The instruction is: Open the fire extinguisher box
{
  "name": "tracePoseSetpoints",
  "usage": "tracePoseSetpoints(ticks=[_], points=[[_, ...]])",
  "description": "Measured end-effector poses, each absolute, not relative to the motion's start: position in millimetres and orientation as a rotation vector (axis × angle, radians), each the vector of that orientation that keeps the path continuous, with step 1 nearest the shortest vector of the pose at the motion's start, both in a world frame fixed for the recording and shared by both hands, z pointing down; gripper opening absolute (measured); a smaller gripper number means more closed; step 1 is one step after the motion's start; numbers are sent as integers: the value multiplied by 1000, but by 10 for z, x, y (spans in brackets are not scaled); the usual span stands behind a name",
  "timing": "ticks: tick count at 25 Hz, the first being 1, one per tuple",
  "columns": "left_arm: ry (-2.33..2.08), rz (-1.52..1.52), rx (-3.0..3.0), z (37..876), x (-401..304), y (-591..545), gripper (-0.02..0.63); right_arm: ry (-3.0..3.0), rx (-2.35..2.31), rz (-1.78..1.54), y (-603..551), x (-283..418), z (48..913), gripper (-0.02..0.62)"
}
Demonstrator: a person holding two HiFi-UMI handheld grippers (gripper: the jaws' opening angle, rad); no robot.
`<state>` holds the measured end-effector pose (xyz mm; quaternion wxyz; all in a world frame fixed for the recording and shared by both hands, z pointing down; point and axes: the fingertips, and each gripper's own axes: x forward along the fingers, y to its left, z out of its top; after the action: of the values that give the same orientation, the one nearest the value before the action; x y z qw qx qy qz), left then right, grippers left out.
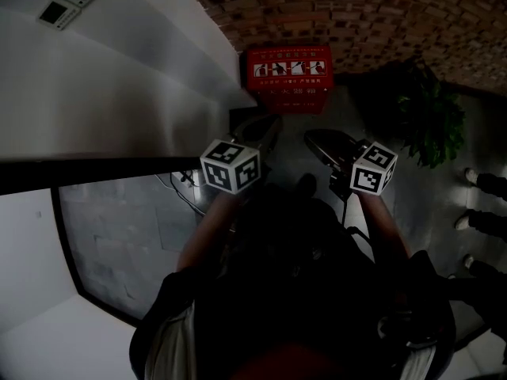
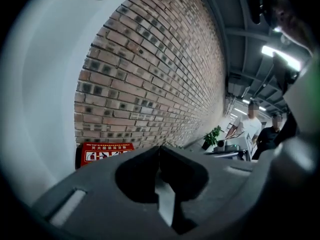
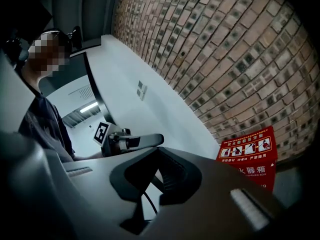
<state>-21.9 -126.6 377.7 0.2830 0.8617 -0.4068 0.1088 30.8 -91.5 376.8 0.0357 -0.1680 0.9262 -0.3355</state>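
Dim, underexposed head view; fisheye-warped edges.

head view: above the person, steeply down, fire extinguisher box (image 1: 288,79) far at 12 o'clock | left gripper view: low, box at 8 o'clock | right gripper view: low, box nearer, 4 o'clock | shared: box, brick wall (image 1: 356,14)

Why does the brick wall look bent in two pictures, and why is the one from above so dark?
Head view: dim throughout, the person's body nearly black; only the red fire extinguisher box and white wall catch light. Left gripper view: the wide lens bows the brick wall and rings the frame in black; ceiling lights glare. Right gripper view: same bowing, but brighter.
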Motion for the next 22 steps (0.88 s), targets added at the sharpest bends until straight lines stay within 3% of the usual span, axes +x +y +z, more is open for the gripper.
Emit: tracePoseSetpoints(ticks=[8,16,22], points=[[-1128,262,2318,3749,-220,-1596,3,2869,-390,-1083,-981,150,3833,0],[-1161,182,2390,3673,-481,-2065,3,2957,-724,-889,-1547,62,3904,0],[-1099,254,2340,4158,-719,-2359,3,2993,-872,-950,-1955,-9,4220,0]])
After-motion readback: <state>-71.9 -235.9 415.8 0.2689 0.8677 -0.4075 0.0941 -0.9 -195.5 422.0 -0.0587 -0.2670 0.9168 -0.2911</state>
